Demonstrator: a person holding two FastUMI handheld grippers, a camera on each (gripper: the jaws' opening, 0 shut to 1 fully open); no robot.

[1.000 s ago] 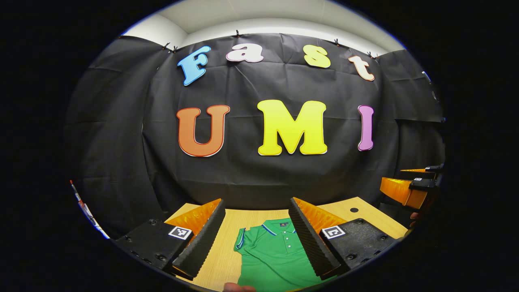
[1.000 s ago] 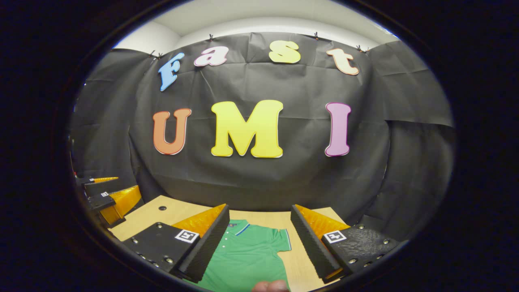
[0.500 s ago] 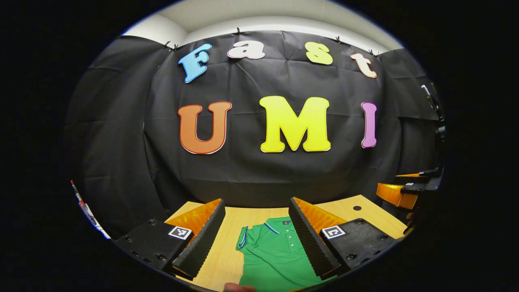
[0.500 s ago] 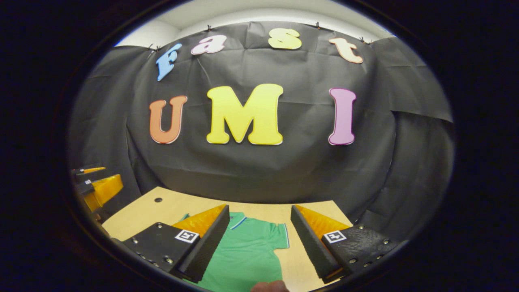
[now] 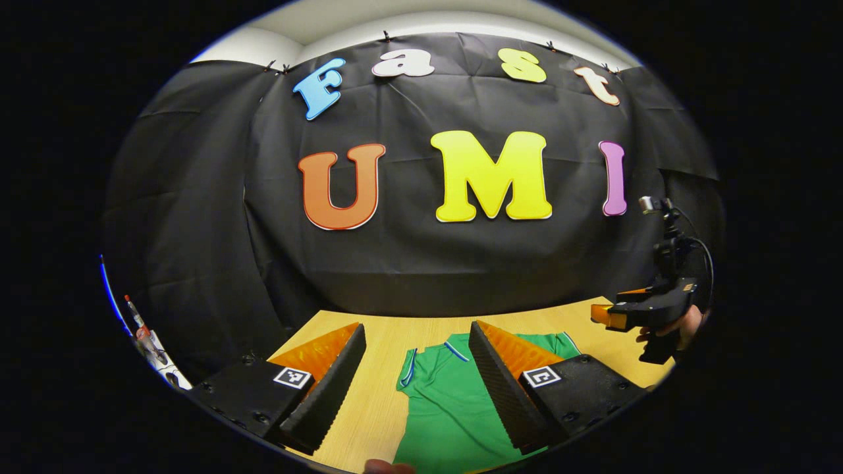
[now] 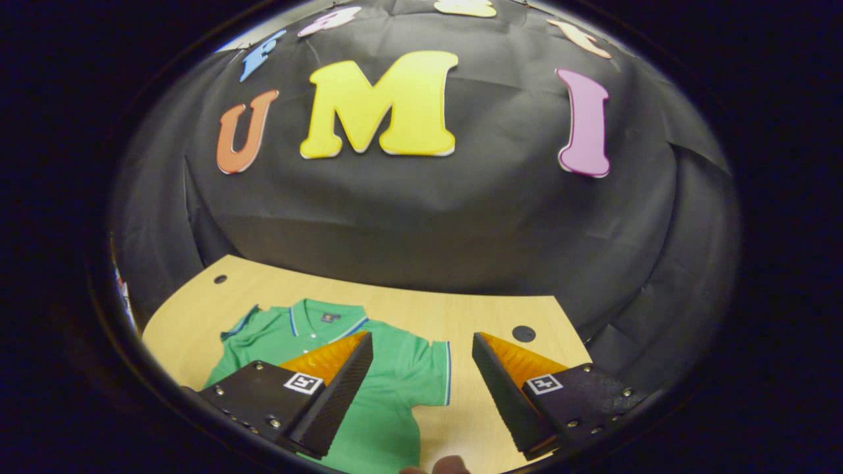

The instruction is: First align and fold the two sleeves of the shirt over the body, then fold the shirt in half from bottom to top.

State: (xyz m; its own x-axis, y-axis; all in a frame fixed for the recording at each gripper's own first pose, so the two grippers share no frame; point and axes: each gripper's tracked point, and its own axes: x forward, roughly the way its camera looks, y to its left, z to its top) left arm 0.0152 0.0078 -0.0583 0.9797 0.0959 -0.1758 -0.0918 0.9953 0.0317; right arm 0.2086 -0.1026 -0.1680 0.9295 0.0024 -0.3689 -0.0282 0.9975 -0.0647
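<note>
A green polo shirt [image 6: 395, 375] lies flat on the wooden table [image 6: 408, 309], collar [image 6: 323, 315] toward the far wall and both short sleeves spread out. My right gripper [image 6: 422, 337] hovers open above the shirt's right sleeve [image 6: 431, 368], with nothing between its fingers. My left gripper [image 5: 416, 328] stands open over the near side of the table, with the shirt [image 5: 441, 408] and its left sleeve [image 5: 408, 375] between and below its fingers. In the left gripper view the right gripper [image 5: 622, 315] hangs at the right, a hand [image 5: 685, 326] holding it.
The table has a round hole [image 6: 523, 332] at the far right and another [image 6: 219, 278] at the far left. Black cloth walls close in behind and beside the table. Bare wood [image 5: 382, 408] lies left of the shirt.
The right gripper has moved forward and tipped down, so the whole upper shirt now shows. The left gripper has shifted a little and dipped. Both stay open.
</note>
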